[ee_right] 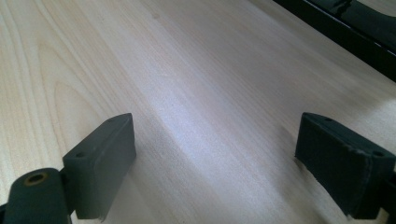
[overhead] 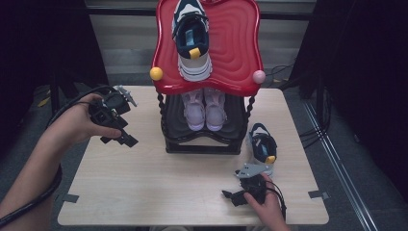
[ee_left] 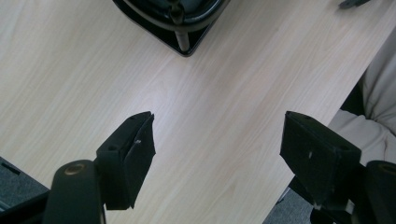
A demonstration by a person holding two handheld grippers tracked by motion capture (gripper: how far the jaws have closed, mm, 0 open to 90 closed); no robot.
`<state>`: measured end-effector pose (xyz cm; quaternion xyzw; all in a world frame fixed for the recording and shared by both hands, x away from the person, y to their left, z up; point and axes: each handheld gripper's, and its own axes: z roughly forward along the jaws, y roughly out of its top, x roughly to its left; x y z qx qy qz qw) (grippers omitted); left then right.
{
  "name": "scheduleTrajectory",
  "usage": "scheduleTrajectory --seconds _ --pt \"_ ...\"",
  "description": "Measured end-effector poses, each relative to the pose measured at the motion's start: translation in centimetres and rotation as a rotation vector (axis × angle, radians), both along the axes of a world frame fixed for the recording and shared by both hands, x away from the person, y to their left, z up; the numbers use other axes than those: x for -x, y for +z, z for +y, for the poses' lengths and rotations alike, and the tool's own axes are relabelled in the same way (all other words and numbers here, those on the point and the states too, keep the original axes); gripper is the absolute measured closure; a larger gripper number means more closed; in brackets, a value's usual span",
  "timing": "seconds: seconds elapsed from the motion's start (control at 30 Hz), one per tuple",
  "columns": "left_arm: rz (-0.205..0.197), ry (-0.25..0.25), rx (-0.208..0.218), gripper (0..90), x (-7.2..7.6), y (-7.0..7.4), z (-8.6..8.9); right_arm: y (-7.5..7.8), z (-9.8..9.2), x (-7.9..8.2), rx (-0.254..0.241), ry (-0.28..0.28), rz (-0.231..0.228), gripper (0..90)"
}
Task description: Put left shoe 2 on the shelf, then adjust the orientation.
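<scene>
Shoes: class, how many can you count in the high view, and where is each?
4. A navy shoe on the red top shelf; a pink pair on the lower shelf; a navy shoe on the table. More may be hidden.

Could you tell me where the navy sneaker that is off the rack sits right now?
In the high view, the navy sneaker stands on the table, right of the black rack, just beyond the right hand-held gripper.

A navy and white sneaker (overhead: 262, 150) with a yellow heel tab is seen standing upright on the table, just beyond the right gripper (overhead: 234, 196) (heel turned toward it). Its mate (overhead: 192, 41) is set on the red top shelf, well beyond both grippers.
</scene>
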<state>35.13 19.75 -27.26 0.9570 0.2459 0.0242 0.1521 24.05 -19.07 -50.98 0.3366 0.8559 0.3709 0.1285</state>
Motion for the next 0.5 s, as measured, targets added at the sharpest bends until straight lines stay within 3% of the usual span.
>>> scheduleTrajectory --seconds 0.4,0.5 --pt "0.029 -0.016 -0.005 25.3 0.6 -5.3 0.0 0.0 0.0 0.0 -0.002 0.000 -0.001 11.3" --pt "0.042 -0.012 0.013 25.3 0.8 -6.9 -0.1 0.0 0.0 0.0 -0.002 0.000 -0.002 11.3"
